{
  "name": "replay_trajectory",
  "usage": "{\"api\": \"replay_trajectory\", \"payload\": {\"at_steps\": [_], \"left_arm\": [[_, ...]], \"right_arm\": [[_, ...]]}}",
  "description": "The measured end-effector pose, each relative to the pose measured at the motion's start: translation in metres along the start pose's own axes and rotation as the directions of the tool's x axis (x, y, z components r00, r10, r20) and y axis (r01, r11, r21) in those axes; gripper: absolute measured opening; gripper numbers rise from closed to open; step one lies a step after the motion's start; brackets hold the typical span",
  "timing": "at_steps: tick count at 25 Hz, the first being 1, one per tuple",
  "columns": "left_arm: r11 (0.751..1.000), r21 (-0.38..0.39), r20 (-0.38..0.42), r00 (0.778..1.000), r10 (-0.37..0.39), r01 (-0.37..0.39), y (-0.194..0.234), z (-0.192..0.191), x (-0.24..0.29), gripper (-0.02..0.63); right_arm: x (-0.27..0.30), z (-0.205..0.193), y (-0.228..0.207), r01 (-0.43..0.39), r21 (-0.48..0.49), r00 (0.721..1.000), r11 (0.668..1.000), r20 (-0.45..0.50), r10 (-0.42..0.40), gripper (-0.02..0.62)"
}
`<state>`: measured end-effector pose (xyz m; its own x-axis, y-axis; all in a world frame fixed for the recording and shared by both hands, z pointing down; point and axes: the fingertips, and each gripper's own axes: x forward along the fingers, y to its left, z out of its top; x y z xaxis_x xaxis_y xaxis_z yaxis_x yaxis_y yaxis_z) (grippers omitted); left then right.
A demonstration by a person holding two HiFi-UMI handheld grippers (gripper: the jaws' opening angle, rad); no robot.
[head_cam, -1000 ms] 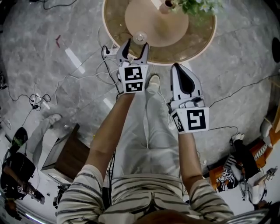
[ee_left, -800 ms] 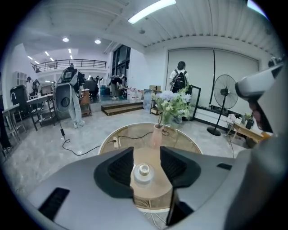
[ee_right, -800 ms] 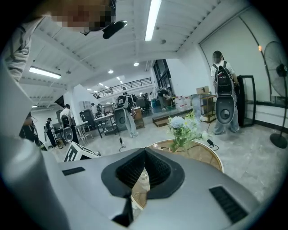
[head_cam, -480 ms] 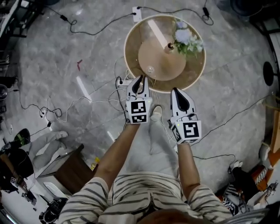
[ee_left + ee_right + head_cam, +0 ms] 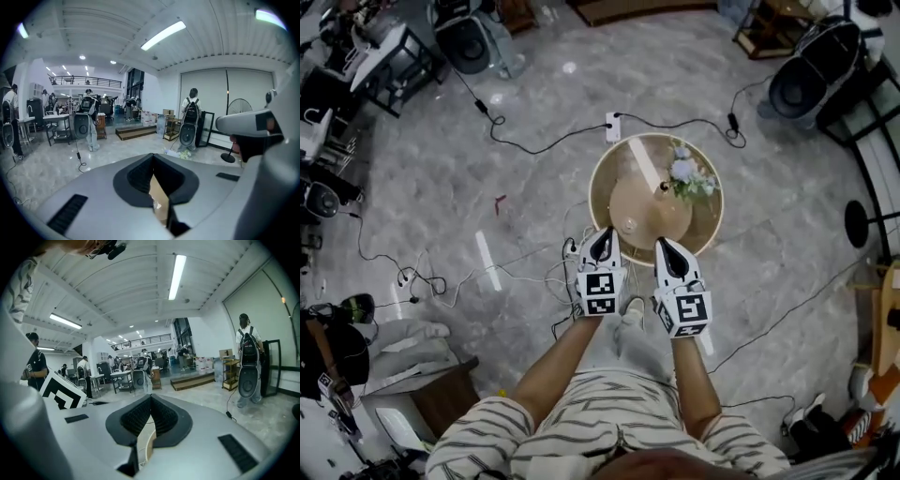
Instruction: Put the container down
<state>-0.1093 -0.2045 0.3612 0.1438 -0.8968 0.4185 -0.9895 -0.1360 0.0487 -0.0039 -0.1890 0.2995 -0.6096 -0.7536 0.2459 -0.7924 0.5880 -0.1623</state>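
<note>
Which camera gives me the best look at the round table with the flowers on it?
The head view. It looks down on the whole round table, full rim included, with the flowers on its far right part. The left gripper view catches only a tan sliver of it low in the frame, and the right gripper view just a thin strip of its rim.

Round tabletop on a grey marbled floor.
The tabletop (image 5: 609,178) bears a paler raised disc (image 5: 652,211) at its middle, where a small clear container (image 5: 628,225) stands at the near side and flowers (image 5: 684,174) at the far right. Loose cables (image 5: 534,148) and a white power strip (image 5: 612,127) lie on the floor (image 5: 534,197).
</note>
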Motion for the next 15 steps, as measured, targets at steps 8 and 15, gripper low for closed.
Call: {"api": "replay_trajectory", "payload": {"at_steps": [8,15], "left_arm": [[1.000,-0.004,0.091,0.996,-0.020,0.020,0.005,0.080,-0.040,-0.002],[0.997,0.015,0.152,0.986,-0.072,0.070,-0.002,0.119,-0.081,-0.002]], "right_arm": [[-0.010,0.077,0.027,-0.036,-0.004,0.995,0.999,0.088,0.036,0.008],[-0.023,0.113,0.038,-0.044,-0.026,0.990,0.999,0.133,0.047,0.008]]}}
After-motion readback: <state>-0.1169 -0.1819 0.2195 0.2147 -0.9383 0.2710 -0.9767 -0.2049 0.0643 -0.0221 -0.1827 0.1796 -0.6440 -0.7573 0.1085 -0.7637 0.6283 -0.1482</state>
